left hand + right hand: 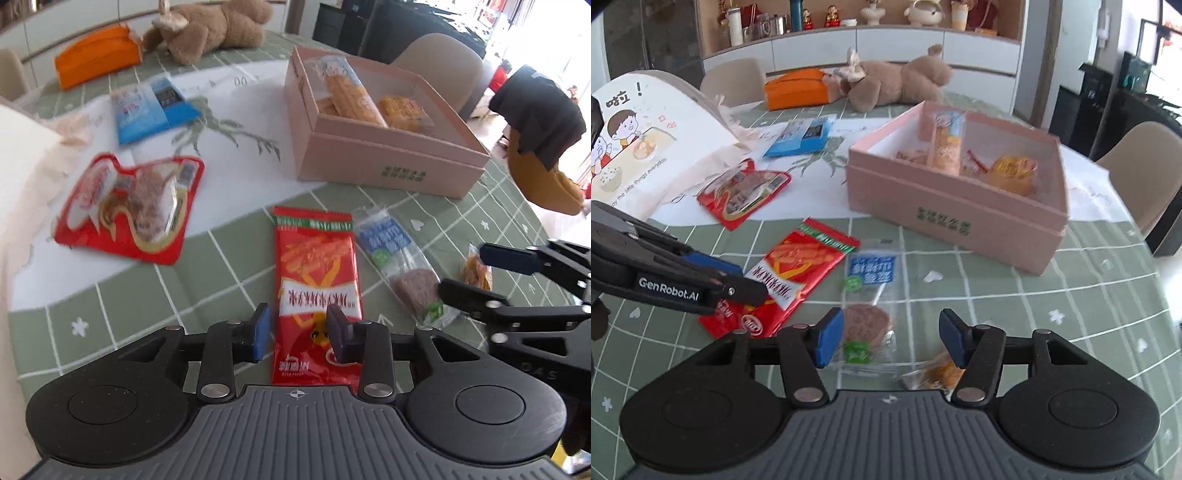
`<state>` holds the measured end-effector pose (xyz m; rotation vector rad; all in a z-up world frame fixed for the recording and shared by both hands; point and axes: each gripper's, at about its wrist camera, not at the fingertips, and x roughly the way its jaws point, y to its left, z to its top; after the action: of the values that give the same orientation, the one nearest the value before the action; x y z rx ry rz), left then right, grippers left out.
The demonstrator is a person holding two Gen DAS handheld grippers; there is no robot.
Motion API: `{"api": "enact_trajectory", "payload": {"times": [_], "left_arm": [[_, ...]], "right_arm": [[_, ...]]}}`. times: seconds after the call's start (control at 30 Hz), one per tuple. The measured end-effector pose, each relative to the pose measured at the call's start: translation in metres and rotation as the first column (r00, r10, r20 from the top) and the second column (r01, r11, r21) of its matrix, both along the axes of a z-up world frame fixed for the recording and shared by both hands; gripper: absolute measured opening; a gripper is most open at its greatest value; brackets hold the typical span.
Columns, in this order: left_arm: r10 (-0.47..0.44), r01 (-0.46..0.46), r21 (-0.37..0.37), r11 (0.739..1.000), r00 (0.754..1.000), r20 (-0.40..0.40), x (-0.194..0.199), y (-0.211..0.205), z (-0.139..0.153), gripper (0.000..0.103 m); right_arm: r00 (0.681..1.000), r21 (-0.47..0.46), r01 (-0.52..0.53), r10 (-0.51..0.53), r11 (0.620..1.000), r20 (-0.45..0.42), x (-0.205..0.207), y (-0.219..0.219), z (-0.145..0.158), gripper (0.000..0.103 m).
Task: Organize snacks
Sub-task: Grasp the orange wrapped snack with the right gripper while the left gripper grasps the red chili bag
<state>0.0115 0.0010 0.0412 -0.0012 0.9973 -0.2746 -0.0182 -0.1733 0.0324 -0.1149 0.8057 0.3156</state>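
A long red snack packet (317, 280) lies flat on the green checked tablecloth. My left gripper (298, 332) is open just above its near end, one pad on each side; it also shows in the right wrist view (746, 284). My right gripper (886, 338) is open over a clear packet with a blue label (868, 295) and a small orange snack (942, 373). The pink box (960, 218) behind holds several snacks. A red flat pouch (129, 206) and a blue packet (151, 110) lie further left.
A brown plush bear (897, 79) and an orange tissue box (798, 88) lie at the table's far side. A white printed bag (639, 140) stands at the left. Chairs stand around the table (1089, 332).
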Motion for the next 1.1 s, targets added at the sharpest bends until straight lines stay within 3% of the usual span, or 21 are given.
{"api": "enact_trajectory", "payload": {"times": [0.1, 0.2, 0.27, 0.33, 0.4, 0.5, 0.57, 0.63, 0.7, 0.83, 0.87, 0.9, 1.0, 1.1], "left_arm": [[-0.014, 0.012, 0.04, 0.999, 0.998, 0.068, -0.003, -0.015, 0.012, 0.038], [-0.067, 0.059, 0.144, 0.988, 0.997, 0.05, 0.003, -0.038, 0.006, 0.039], [-0.099, 0.09, 0.198, 0.976, 0.994, 0.037, 0.003, -0.052, -0.003, 0.046], [-0.123, 0.111, 0.228, 0.967, 0.992, 0.036, 0.001, -0.062, -0.006, 0.064], [-0.131, 0.122, 0.222, 0.967, 0.991, 0.026, 0.002, -0.067, -0.009, 0.075], [-0.091, 0.084, 0.192, 0.978, 0.995, 0.031, 0.005, -0.061, -0.008, 0.076], [-0.008, 0.002, 0.185, 0.983, 0.999, 0.032, 0.012, -0.046, -0.009, 0.074], [0.077, -0.077, 0.147, 0.986, 0.997, 0.006, 0.019, -0.025, -0.013, 0.08], [0.139, -0.139, 0.153, 0.978, 0.99, 0.014, 0.023, -0.01, -0.013, 0.08], [0.168, -0.168, 0.157, 0.973, 0.986, 0.013, 0.029, 0.004, -0.012, 0.083], [0.174, -0.174, 0.159, 0.972, 0.985, 0.014, 0.031, 0.007, -0.012, 0.085], [0.18, -0.18, 0.16, 0.97, 0.984, 0.013, 0.032, 0.01, -0.012, 0.09], [0.202, -0.202, 0.157, 0.967, 0.979, 0.014, 0.033, 0.02, -0.015, 0.096], [0.191, -0.192, 0.153, 0.969, 0.981, 0.019, 0.036, 0.022, -0.016, 0.091]], "right_arm": [[0.999, -0.018, 0.039, -0.039, 0.999, 0.027, -0.006, -0.015, 0.005, 0.058], [0.997, -0.016, 0.08, -0.08, 0.997, 0.013, -0.009, -0.033, 0.005, 0.058], [0.995, -0.012, 0.103, -0.103, 0.995, -0.005, -0.01, -0.042, 0.001, 0.058], [0.993, -0.007, 0.12, -0.12, 0.993, -0.024, -0.01, -0.05, -0.003, 0.058], [0.991, -0.003, 0.126, -0.126, 0.992, -0.038, -0.011, -0.054, -0.007, 0.058], [0.99, 0.001, 0.129, -0.129, 0.992, -0.059, -0.009, -0.053, -0.011, 0.058], [0.989, 0.007, 0.133, -0.132, 0.991, -0.074, -0.003, -0.051, -0.014, 0.058], [0.987, 0.019, 0.135, -0.132, 0.991, -0.094, 0.005, -0.045, -0.017, 0.057], [0.986, 0.022, 0.123, -0.119, 0.992, -0.115, 0.016, -0.034, -0.02, 0.053], [0.991, 0.028, 0.066, -0.063, 0.997, -0.116, 0.034, -0.009, -0.018, 0.043], [0.991, 0.035, 0.049, -0.044, 0.998, -0.124, 0.039, -0.002, -0.017, 0.032], [0.992, 0.032, 0.033, -0.029, 0.999, -0.125, 0.043, 0.004, -0.016, 0.028], [0.992, 0.005, -0.006, 0.007, 1.0, -0.127, 0.054, 0.021, -0.015, 0.027], [0.992, -0.011, -0.03, 0.029, 0.999, -0.124, 0.058, 0.03, -0.015, 0.027]]}}
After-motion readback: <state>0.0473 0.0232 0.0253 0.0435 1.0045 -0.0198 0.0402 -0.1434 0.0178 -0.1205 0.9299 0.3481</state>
